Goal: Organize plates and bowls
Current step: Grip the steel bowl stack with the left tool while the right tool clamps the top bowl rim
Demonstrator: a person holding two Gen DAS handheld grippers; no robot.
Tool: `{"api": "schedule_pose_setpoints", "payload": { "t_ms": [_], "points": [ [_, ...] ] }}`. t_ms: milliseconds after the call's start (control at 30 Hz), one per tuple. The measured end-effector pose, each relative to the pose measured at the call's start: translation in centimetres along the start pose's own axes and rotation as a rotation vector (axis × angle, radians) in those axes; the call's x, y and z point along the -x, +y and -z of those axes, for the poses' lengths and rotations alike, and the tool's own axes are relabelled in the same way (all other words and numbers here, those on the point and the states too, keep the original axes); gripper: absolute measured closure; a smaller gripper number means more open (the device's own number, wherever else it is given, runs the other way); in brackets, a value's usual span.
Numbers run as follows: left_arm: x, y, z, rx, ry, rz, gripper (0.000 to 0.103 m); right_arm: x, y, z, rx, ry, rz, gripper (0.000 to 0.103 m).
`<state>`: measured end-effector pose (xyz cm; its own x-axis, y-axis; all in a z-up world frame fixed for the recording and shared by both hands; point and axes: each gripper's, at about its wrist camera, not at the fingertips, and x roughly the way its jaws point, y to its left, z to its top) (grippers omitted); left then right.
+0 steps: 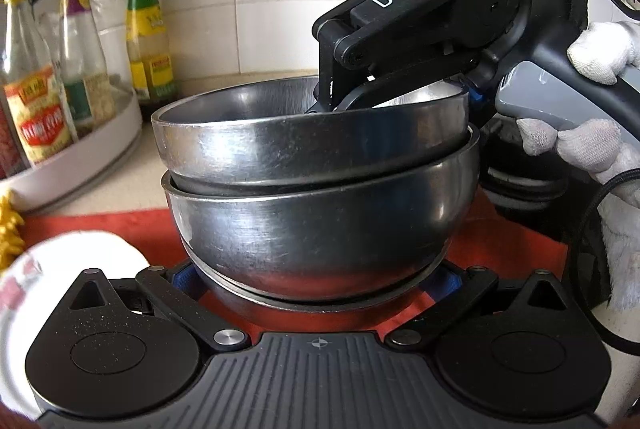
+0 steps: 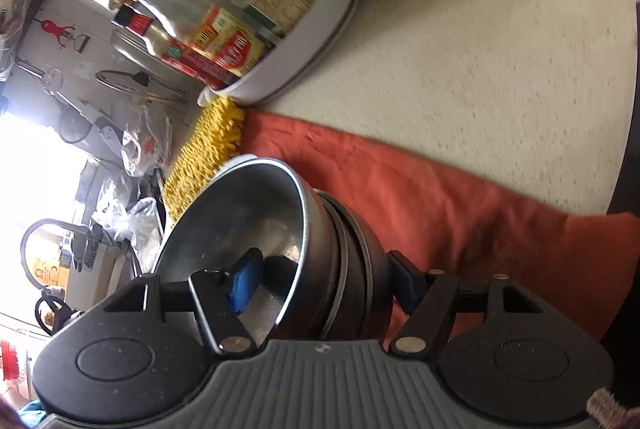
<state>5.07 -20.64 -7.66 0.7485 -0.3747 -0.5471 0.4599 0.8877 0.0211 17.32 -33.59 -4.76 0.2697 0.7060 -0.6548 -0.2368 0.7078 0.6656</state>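
Observation:
A stack of steel bowls (image 1: 316, 197) stands on a red cloth (image 1: 120, 229). My left gripper (image 1: 316, 279) is open, its blue pads (image 1: 182, 279) on either side of the stack's base. My right gripper (image 1: 400, 41) comes in from the upper right, one finger reaching inside the top bowl (image 1: 304, 133). In the right wrist view the stack (image 2: 280, 241) lies between my right gripper's fingers (image 2: 320, 281): one blue pad (image 2: 244, 285) is inside the top bowl, the other finger is outside the stack. The jaws stand wide apart around the rims. A white plate (image 1: 60, 269) lies at the left.
A white turntable tray (image 1: 80, 157) with sauce bottles (image 1: 148, 29) stands at the back left against the tiled wall. A yellow chenille cloth (image 2: 208, 157) lies beside the red cloth. Beige countertop (image 2: 480, 69) spreads behind. A black object (image 1: 516, 185) sits right of the stack.

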Motion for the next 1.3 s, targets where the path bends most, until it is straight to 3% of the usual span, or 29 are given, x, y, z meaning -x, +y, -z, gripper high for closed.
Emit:
{"api": "schedule_pose_setpoints", "payload": {
  "t_ms": [367,1300],
  "points": [
    [3.9,2.0,-1.0,0.008,-0.043,-0.053,0.0,0.4,5.5,-1.0,0.082,-0.039,0.001,0.04],
    [14.5,7.1,2.2,0.073,-0.113,-0.147,0.0,-3.9,17.7,1.0,0.229,-0.035,0.004,0.04]
  ]
}}
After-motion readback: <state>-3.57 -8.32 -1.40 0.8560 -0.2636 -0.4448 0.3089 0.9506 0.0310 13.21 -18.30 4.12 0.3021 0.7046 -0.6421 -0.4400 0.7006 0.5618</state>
